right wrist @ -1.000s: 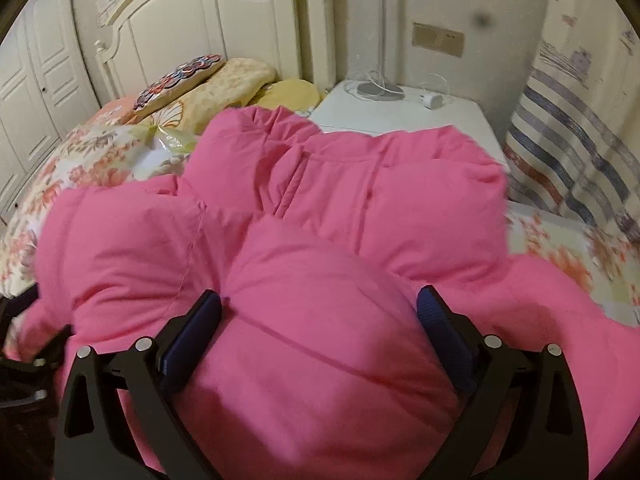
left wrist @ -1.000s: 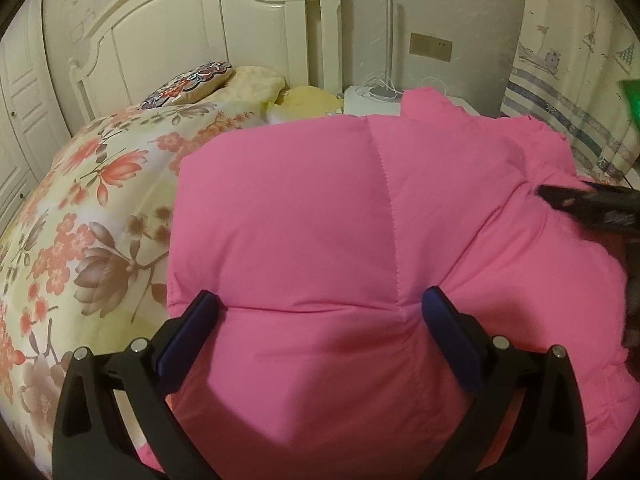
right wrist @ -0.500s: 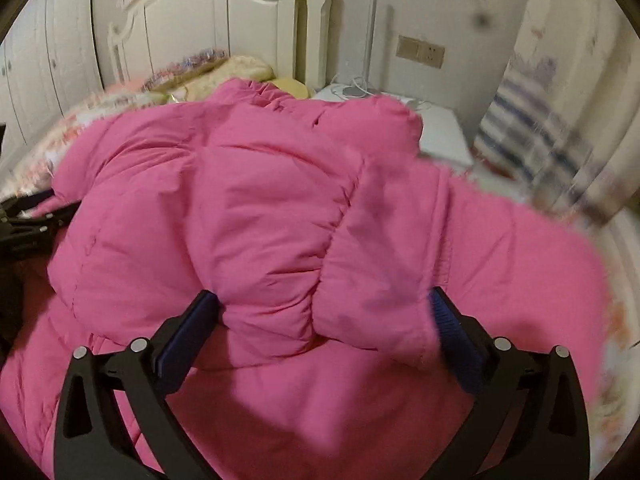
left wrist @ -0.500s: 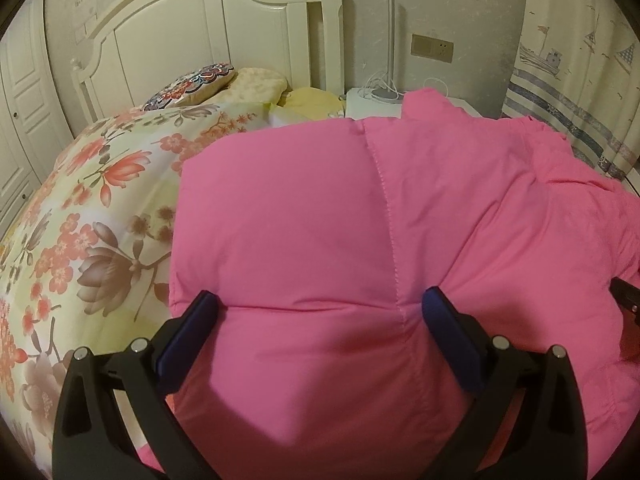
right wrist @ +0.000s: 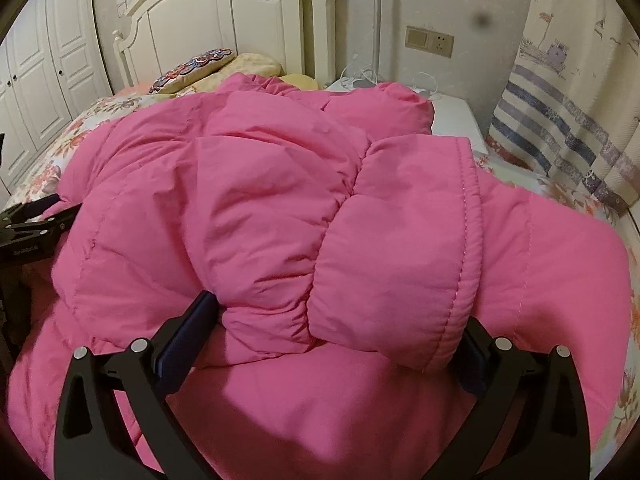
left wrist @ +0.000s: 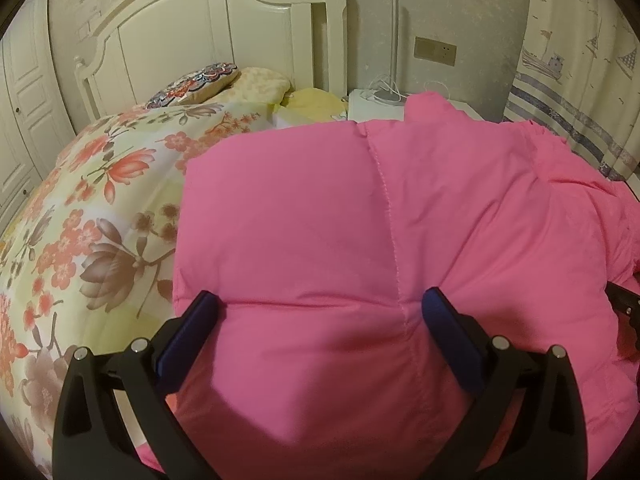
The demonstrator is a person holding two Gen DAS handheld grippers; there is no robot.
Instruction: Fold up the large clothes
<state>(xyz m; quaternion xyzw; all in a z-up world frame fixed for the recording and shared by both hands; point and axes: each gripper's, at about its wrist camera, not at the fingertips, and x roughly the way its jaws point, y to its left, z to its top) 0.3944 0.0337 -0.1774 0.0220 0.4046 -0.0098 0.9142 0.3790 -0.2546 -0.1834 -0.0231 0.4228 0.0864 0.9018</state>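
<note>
A puffy pink jacket (left wrist: 360,220) lies spread on the bed. My left gripper (left wrist: 318,304) stands open over a smooth quilted panel near the jacket's left edge, and padding bulges up between its blue pads. In the right wrist view a sleeve with a stitched cuff (right wrist: 400,248) lies folded across the jacket's body (right wrist: 180,200). My right gripper (right wrist: 336,314) is open wide around the sleeve's end; the cuff hides its right fingertip. The left gripper (right wrist: 32,220) shows at that view's left edge, and a bit of the right gripper (left wrist: 624,308) at the left view's right edge.
A floral duvet (left wrist: 80,220) covers the bed to the left of the jacket. Pillows (left wrist: 200,84) lean by the white headboard (left wrist: 200,40). A white nightstand (right wrist: 452,116) with cables stands behind, a striped curtain (right wrist: 560,128) hangs at right, and wardrobe doors (right wrist: 40,60) at left.
My right gripper has swung toward the right and a little lower, and its view now shows the sleeve folded over the jacket. In the left view it dropped toward the lower right edge. My left gripper stayed put.
</note>
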